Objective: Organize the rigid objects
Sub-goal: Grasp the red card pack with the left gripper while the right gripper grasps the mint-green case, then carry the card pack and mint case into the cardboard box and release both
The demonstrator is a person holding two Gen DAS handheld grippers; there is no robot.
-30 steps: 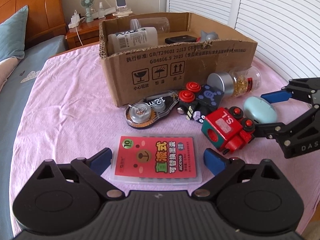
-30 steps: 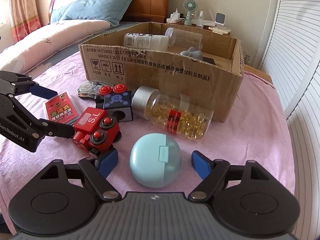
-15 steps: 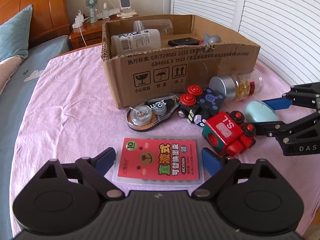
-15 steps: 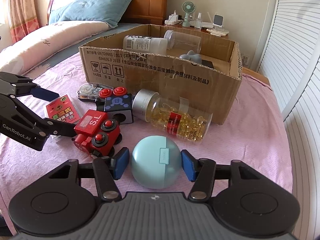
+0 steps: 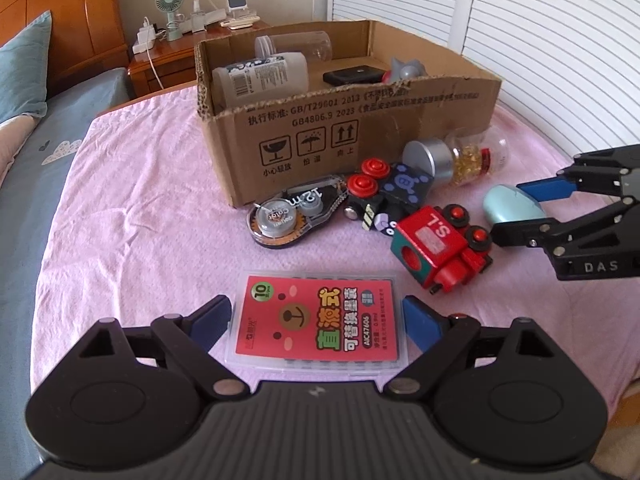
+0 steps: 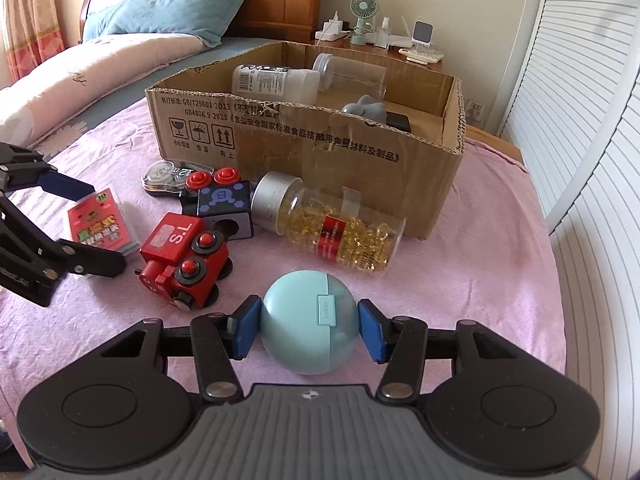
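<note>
R tongs [image 6: 309,329] clamped on blue case [image 6: 309,326] — L tongs [image 5: 317,320] apart, straddling red card pack [image 5: 320,322].

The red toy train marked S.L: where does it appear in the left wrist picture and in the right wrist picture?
Left wrist view: the red toy train lies right of centre, beyond the red card case.
Right wrist view: it lies left of centre, beside the blue round case.
Shared landmark: the cardboard box behind it.
</note>
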